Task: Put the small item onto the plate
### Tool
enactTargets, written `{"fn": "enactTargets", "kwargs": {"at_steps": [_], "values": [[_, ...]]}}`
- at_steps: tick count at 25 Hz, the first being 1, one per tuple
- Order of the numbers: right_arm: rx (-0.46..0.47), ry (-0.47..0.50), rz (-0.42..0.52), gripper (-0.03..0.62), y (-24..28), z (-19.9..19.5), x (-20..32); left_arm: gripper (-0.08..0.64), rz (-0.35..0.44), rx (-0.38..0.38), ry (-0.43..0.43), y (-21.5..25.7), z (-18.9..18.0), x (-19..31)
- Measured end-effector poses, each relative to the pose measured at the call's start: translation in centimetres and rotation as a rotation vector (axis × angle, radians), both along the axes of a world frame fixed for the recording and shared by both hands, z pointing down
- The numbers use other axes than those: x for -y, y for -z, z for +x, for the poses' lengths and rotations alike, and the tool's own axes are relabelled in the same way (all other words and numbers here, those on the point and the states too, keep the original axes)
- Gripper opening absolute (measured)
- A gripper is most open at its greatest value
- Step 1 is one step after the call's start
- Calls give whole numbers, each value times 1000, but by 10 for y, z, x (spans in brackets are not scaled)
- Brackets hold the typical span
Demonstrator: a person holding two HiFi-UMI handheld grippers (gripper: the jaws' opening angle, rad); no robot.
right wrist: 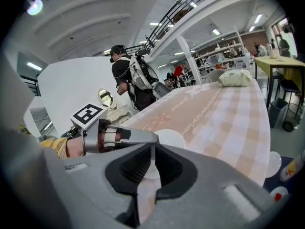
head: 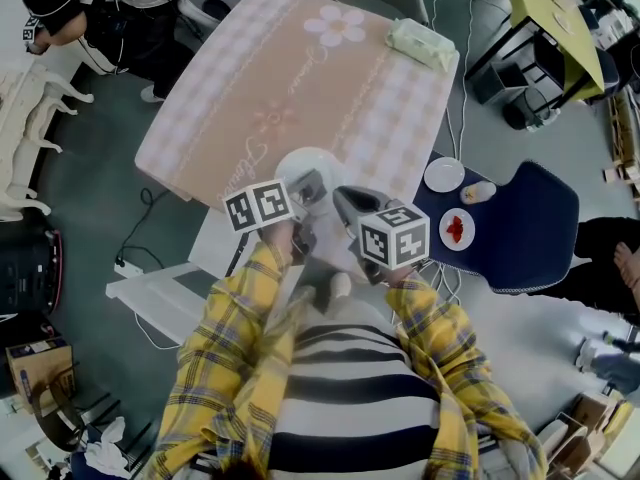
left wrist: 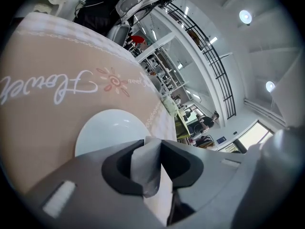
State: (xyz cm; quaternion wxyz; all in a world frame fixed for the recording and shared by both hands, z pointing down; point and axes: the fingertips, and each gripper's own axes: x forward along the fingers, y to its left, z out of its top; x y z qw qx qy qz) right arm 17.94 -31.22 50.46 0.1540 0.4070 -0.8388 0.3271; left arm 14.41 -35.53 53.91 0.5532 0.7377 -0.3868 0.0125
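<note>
Plate (head: 300, 160) empty; small item clamped in left gripper (head: 310, 186) at its near rim.

White plate sits on the table (head: 230, 88) close to the near edge, on a pink checked tablecloth (head: 400, 118), and nothing lies in it. Left gripper's jaws are closed on the small item (left wrist: 145, 168), a thin pale-grey wrapped piece standing upright between the pads, just over the plate's near rim and not resting on it. Right gripper (right wrist: 152, 149) hangs beside the left with its jaws drawn almost together, only a thin slit between them and nothing gripped. A pale green pouch (head: 420, 43) lies at the far corner of the table. On the blue chair (head: 530, 228) to the right are a bare white dish (head: 443, 175), a second dish (head: 457, 230) holding something red, and a small bottle (head: 478, 192) beside them.
</note>
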Motion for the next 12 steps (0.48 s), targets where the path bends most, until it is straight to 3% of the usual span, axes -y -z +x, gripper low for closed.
{"fn": "enactTargets", "kwargs": {"at_steps": [8,12], "values": [[3,15,-7,23,-3,-5,3,95,-11,-32,-3,-2,2,3],[5,25,-8,24,-4,-10,3,131,31,22,-15,0,-3,4]]}}
